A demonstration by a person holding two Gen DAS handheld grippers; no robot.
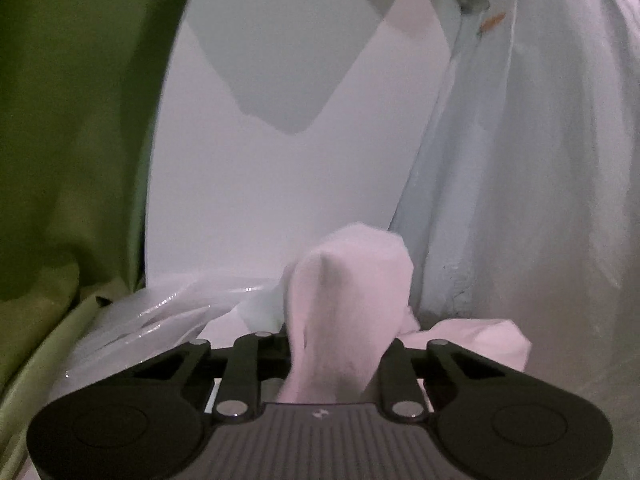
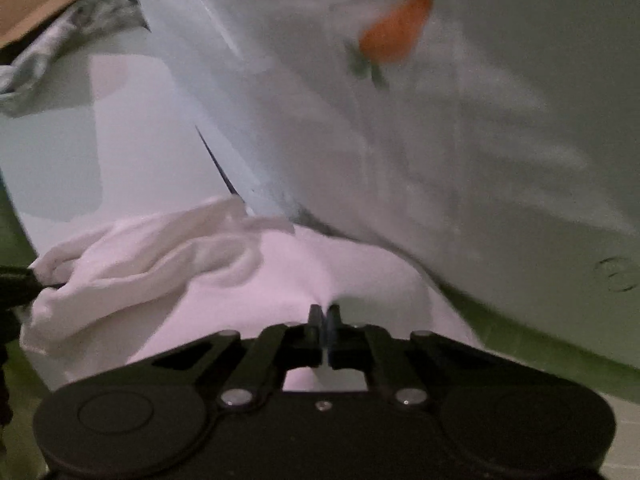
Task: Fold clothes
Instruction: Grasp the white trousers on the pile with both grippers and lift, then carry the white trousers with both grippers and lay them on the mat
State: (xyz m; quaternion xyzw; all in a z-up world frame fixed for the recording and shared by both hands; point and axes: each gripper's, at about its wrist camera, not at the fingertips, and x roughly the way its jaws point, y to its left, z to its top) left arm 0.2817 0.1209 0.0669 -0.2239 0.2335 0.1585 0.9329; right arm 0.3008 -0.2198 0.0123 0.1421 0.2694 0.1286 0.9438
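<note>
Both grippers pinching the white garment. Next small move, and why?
Probably lift both together and draw them apart. The left gripper holds a bunched wad of the white garment, the right gripper pinches a flat edge, and the cloth between them lies slack and wrinkled.

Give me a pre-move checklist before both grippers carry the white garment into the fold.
1. Left gripper closed on the white garment: ok, a thick bunch of cloth sits between its fingers.
2. Right gripper closed on the garment: ok, the fingers are pinched together on a thin edge that puckers at their tips.
3. Single layer in the left grip: not ok, the cloth looks wadded.
4. Garment clear of the pale shirt with the orange print: cannot tell, they meet at the far edge.
5. Clear plastic bag away from the left grip: cannot tell, it lies just beside.
</note>
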